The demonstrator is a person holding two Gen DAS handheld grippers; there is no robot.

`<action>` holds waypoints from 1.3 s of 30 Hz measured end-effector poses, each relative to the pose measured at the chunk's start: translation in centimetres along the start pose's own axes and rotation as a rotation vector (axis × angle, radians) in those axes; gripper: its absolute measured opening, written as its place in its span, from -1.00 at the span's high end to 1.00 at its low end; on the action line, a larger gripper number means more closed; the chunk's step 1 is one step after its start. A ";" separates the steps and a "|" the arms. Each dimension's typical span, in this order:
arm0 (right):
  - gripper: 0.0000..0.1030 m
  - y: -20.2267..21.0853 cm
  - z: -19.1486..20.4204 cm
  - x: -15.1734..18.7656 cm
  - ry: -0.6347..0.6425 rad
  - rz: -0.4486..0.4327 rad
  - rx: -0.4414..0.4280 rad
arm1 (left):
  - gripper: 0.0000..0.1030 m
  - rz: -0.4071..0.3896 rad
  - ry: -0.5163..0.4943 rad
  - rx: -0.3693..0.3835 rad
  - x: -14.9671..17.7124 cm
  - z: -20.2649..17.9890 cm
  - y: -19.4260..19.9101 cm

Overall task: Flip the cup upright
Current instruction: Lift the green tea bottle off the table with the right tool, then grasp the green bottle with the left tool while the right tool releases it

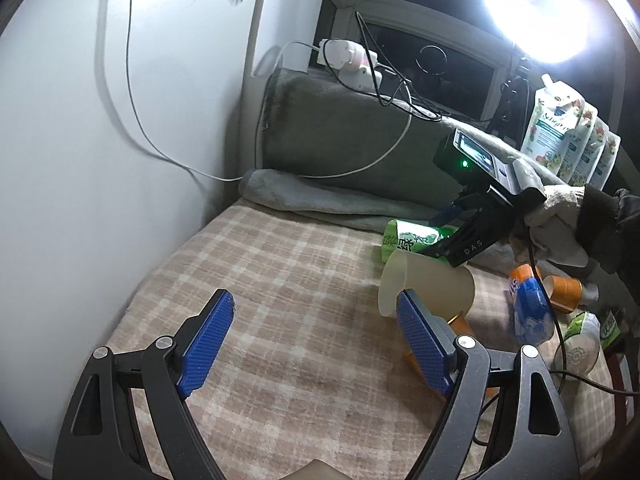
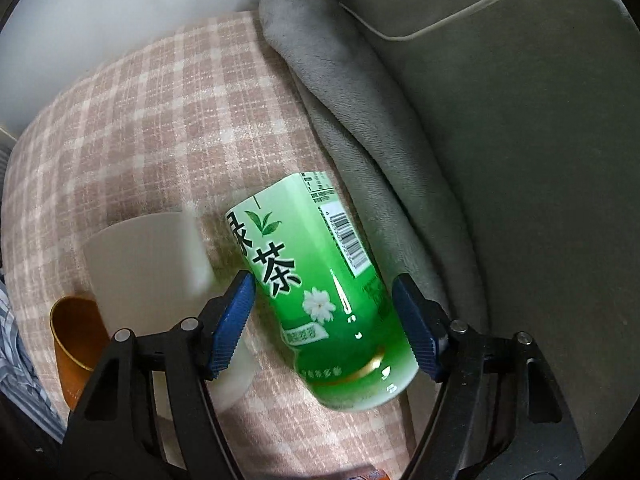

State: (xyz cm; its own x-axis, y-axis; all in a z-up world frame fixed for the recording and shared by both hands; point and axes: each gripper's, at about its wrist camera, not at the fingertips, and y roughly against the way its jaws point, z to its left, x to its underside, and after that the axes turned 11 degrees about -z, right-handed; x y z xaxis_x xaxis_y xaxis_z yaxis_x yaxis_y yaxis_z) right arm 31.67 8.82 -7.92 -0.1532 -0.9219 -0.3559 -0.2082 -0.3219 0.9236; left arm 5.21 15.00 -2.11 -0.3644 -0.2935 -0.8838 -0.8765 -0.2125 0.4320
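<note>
Right now my right gripper (image 2: 324,324) straddles the lying green tea cup (image 2: 320,292) with fingers wide, my left gripper (image 1: 316,344) wide and empty, so closing off-centre could roll it into the cream cup (image 2: 152,264).

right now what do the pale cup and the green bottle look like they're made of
Pale cup: probably matte plastic, cream and slightly see-through at the rim; thin paper cannot be ruled out. Green bottle: apparently clear glossy plastic under a printed wrap label, with sharp highlights near its base.
</note>
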 end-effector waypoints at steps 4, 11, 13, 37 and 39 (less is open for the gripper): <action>-0.43 -0.4 -0.9 -0.3 -0.024 -0.006 -0.021 | -0.62 -0.003 0.003 -0.001 0.0 0.1 0.0; -0.36 -0.8 -1.1 -0.2 -0.073 -0.025 -0.022 | -0.62 -0.010 0.011 -0.012 -0.1 0.6 0.4; -0.36 0.6 -1.4 -0.1 -0.085 -0.051 -0.008 | -0.62 -0.018 0.010 -0.015 -0.1 0.7 0.7; -0.36 16.9 5.7 10.0 -0.551 -0.367 0.125 | -0.62 -0.044 -0.042 0.131 0.5 -3.0 3.6; -0.36 17.5 6.9 12.1 -0.641 -0.383 0.092 | -0.62 -0.035 -0.044 0.162 0.6 -3.5 3.7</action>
State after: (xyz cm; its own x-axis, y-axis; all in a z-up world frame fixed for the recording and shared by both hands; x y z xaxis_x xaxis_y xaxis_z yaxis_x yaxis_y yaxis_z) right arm 19.52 -6.52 2.93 -0.5802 -0.4338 -0.6893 -0.4354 -0.5501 0.7126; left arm 2.83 10.76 -0.40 -0.3430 -0.2470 -0.9063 -0.9268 -0.0683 0.3694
